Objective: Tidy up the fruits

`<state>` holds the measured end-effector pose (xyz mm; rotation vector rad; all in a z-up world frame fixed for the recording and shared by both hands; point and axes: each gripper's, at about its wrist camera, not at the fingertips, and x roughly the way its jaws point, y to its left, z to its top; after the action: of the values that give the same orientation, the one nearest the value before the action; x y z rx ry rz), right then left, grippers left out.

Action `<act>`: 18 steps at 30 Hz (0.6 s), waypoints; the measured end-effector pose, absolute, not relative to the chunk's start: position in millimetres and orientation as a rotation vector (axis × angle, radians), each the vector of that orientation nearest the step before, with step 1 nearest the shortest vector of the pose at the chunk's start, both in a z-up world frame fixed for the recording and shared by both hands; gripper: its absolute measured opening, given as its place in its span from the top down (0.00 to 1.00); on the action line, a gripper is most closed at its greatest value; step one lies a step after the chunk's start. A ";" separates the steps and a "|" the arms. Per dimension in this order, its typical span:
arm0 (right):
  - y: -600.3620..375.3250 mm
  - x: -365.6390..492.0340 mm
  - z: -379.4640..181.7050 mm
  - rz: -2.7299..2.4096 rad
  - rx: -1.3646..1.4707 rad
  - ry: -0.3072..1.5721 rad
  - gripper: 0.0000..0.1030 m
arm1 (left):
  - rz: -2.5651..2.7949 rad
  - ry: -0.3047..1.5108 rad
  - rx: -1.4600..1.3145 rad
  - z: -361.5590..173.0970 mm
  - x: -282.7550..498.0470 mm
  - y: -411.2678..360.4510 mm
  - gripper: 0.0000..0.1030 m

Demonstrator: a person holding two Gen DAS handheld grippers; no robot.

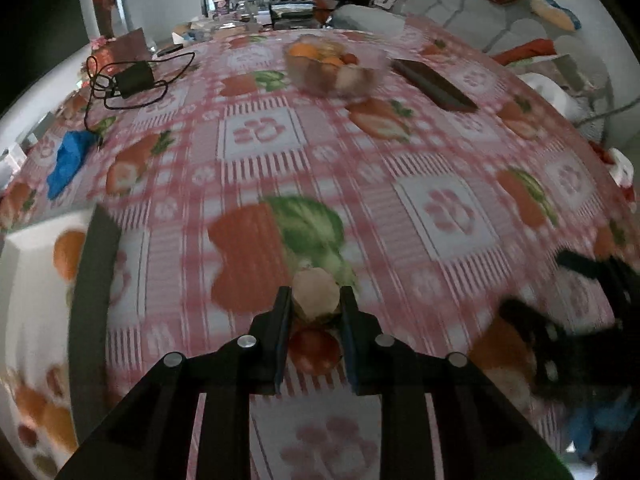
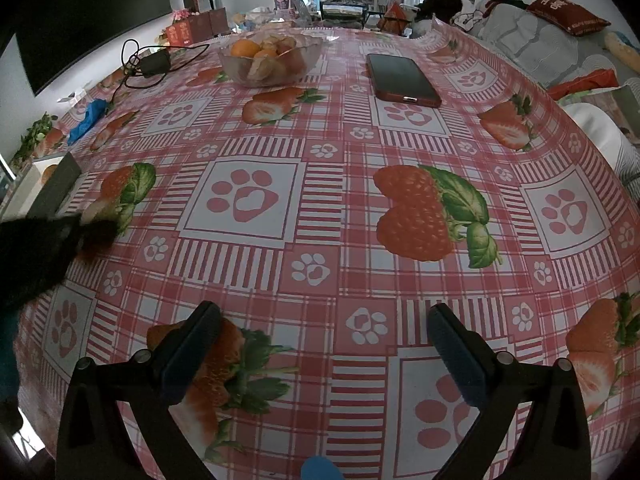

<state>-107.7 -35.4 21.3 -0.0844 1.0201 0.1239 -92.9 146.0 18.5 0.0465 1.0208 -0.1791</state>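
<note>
Currently our left gripper point(image 1: 316, 300) is clenched on a small tan fruit point(image 1: 314, 295) low over the tablecloth point(image 1: 400, 184); our right gripper point(image 2: 324, 344) stands released. Pinched only at the tips, the fruit may slip before reaching the far fruit bowl point(image 1: 334, 68).

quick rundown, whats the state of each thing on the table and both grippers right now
left gripper: fingers shut on a small tan fruit
small tan fruit: clamped between the fingers, down near the tablecloth
right gripper: open, nothing between its fingers
glass bowl: upright, holding oranges and other fruit
phone: lying flat, screen dark
charger: lying on the table, cable looped beside it
blue cloth: crumpled near the table edge
</note>
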 end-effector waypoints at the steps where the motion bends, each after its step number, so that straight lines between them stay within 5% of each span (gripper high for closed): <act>1: -35.4 -107.7 21.3 0.124 -0.084 1.020 0.00 | -0.184 1.016 0.051 18.5 -99.7 145.2 0.76; 6: -35.5 -107.9 21.1 0.124 -0.084 1.020 0.00 | -0.217 1.007 0.052 21.7 -114.3 148.5 0.68; 10: -35.5 -107.8 21.0 0.124 -0.083 1.019 0.00 | -0.191 0.944 0.022 35.9 -124.8 168.0 0.32; 18: -35.5 -108.1 21.0 0.124 -0.084 1.016 0.00 | -0.172 0.935 0.029 37.1 -138.5 191.9 0.30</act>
<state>-108.1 -35.5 21.0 -0.0836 1.0159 0.1241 -138.5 191.9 37.1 0.0285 0.9352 -0.1716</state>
